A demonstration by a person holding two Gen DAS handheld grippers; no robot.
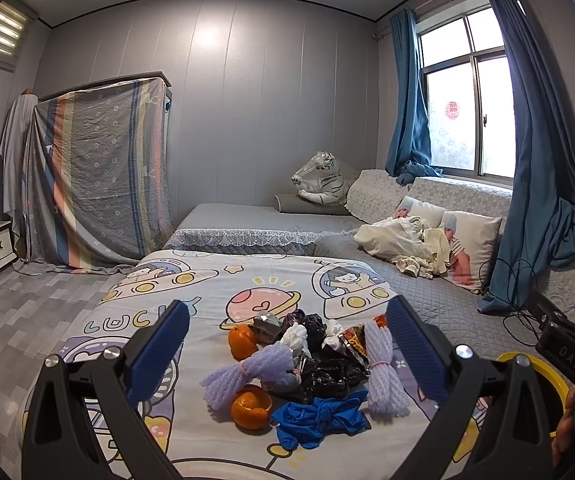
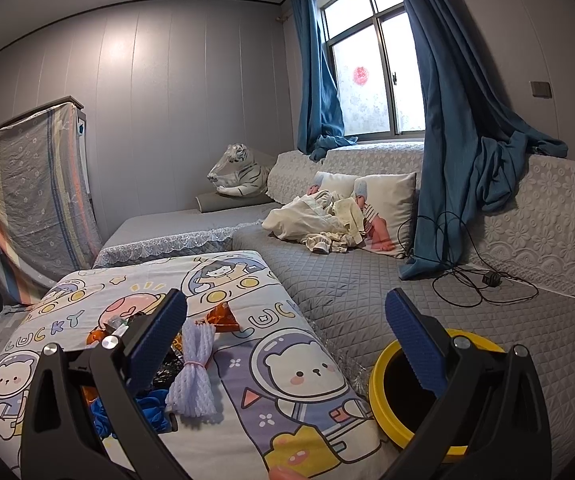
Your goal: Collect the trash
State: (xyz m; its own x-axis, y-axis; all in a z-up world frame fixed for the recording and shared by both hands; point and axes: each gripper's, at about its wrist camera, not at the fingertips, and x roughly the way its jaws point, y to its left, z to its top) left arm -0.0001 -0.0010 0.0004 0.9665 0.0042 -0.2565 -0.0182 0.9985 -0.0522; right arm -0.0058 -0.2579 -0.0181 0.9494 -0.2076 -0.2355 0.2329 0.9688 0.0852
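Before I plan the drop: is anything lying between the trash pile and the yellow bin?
Nothing visible does. Between the trash pile and the yellow bin lies only flat cartoon sheet; the bin's mouth looks open.

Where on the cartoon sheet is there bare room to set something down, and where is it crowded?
Bare: the sheet between the trash pile and the lace-edged mattress, and the bear print between the foam net and yellow bin. Crowded: the pile itself.

I see a cartoon-print sheet (image 1: pixel 271 280) spread over the grey quilted bed (image 2: pixel 347 280); on it lie orange peels (image 1: pixel 249 406), purple foam nets (image 1: pixel 243 372), black bags (image 1: pixel 327 376) and blue gloves (image 1: pixel 319 420), a yellow-rimmed bin (image 2: pixel 383 396) just beside the sheet
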